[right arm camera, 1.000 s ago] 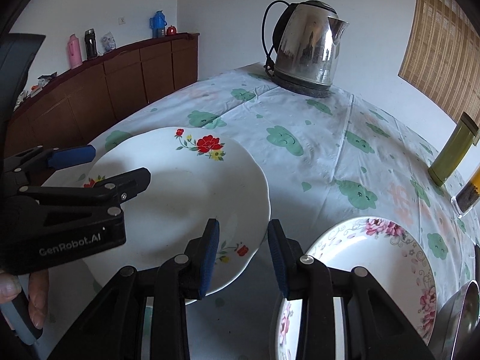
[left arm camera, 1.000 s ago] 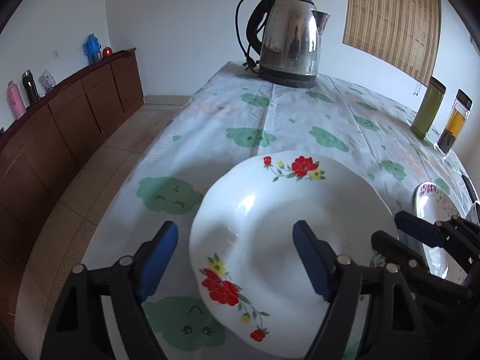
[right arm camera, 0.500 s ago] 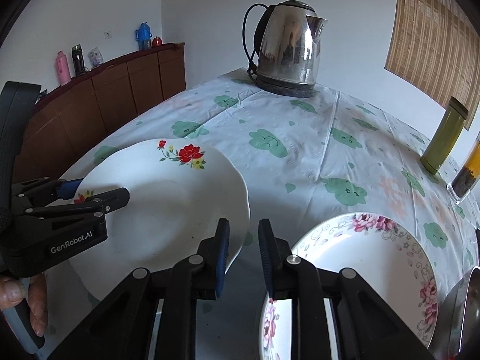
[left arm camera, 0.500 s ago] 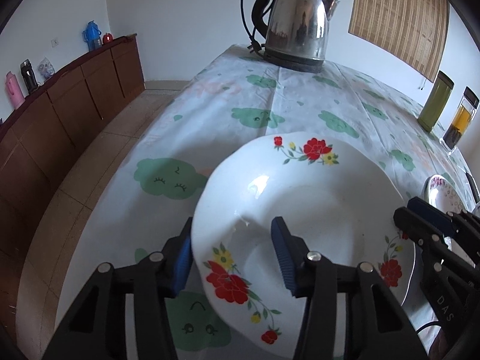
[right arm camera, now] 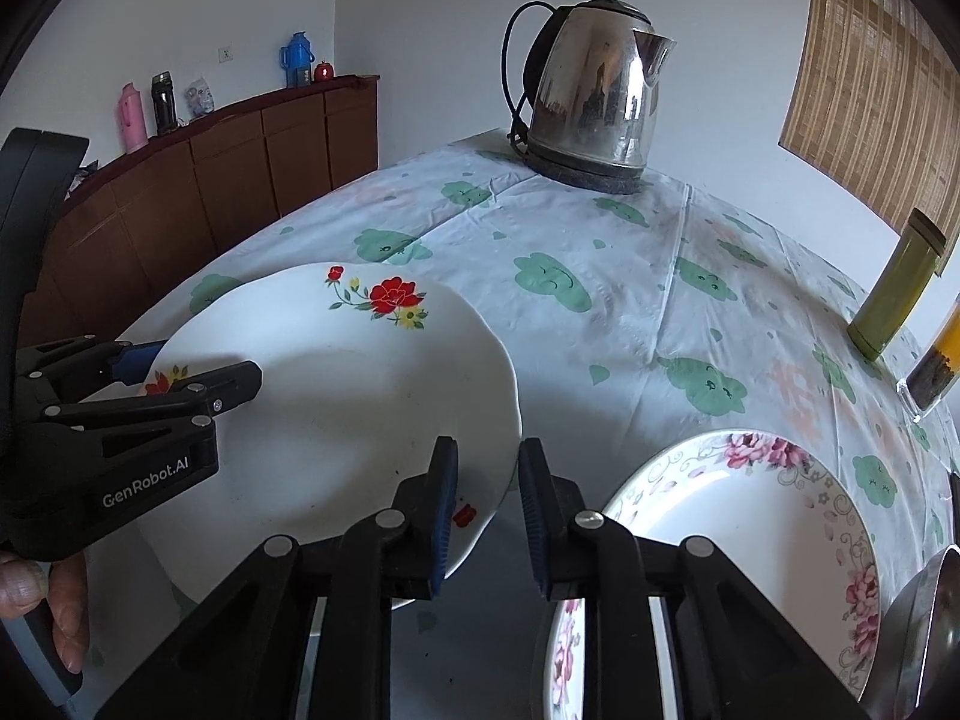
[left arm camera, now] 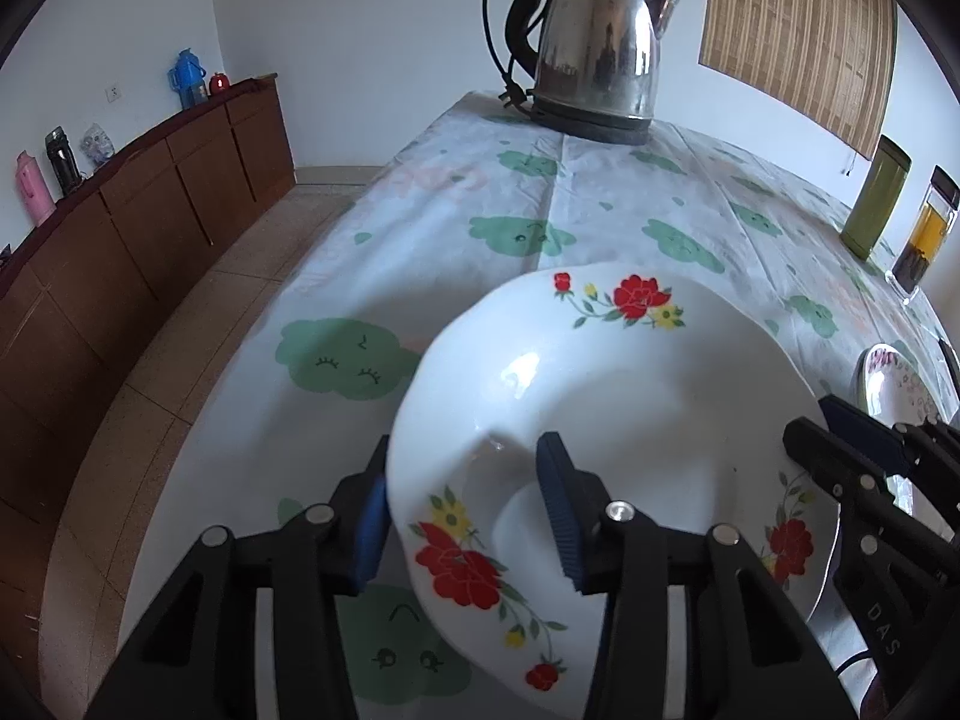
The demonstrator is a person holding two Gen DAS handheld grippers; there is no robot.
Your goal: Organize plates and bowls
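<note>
Left wrist: my left gripper (left arm camera: pixel 465 510) has just been closing, jaws now astride the near-left rim of the red-flower plate (left arm camera: pixel 606 420), one pad outside, one inside the well. Plate looks tilted up off the tablecloth (left arm camera: pixel 540 204); I read that as a grip.

Right wrist: right gripper (right arm camera: pixel 485 516) nearly closed, and its jaws closed further within the last second, too. Nothing sits between them. The plate's right edge sits just beyond the left finger. Pink-flower plate (right arm camera: pixel 744 516) lies flat to the right, kettle (right arm camera: pixel 594 90) far back.
</note>
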